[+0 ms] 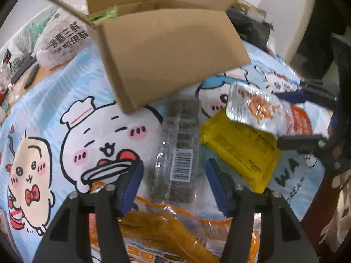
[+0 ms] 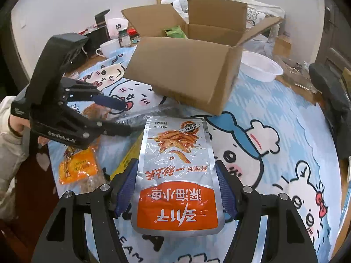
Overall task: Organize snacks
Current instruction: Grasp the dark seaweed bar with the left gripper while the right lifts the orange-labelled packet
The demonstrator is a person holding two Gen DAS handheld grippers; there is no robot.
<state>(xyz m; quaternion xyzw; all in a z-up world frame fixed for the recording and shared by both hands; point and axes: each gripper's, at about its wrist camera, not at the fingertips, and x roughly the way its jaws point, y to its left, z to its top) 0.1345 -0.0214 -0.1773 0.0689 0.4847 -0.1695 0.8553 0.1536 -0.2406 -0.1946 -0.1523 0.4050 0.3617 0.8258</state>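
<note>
The fingers (image 2: 223, 188) of the right gripper (image 2: 176, 190) are pinching the silver and orange fish snack pouch (image 2: 177, 175) by its two long edges, holding it clear above the cartoon-printed cloth (image 2: 285, 131) that is covering the worktop. In the left wrist view the same pouch is showing at the right, hanging over the yellow packet (image 1: 239, 151).

The left gripper (image 1: 174, 184) is standing with its fingers spread wide and holding nothing, poised just over the clear packet of dark bars (image 1: 179, 151), with the orange bag of dried strips (image 1: 166, 228) lying directly beneath it.

Farther out, the cardboard box (image 2: 186, 70) is sitting open just beyond the snacks, its near flap folding down toward them. A green packet (image 2: 175, 31) is already lying inside it, so the sorting appears to be under way but at an early stage. Judging from what is lying out, the pouch is next to go in, while the bars, the yellow packet and the orange bag are waiting on the cloth. A white bowl (image 2: 261, 68) and a white mug (image 2: 109, 47) are standing near the box, off to either side.
</note>
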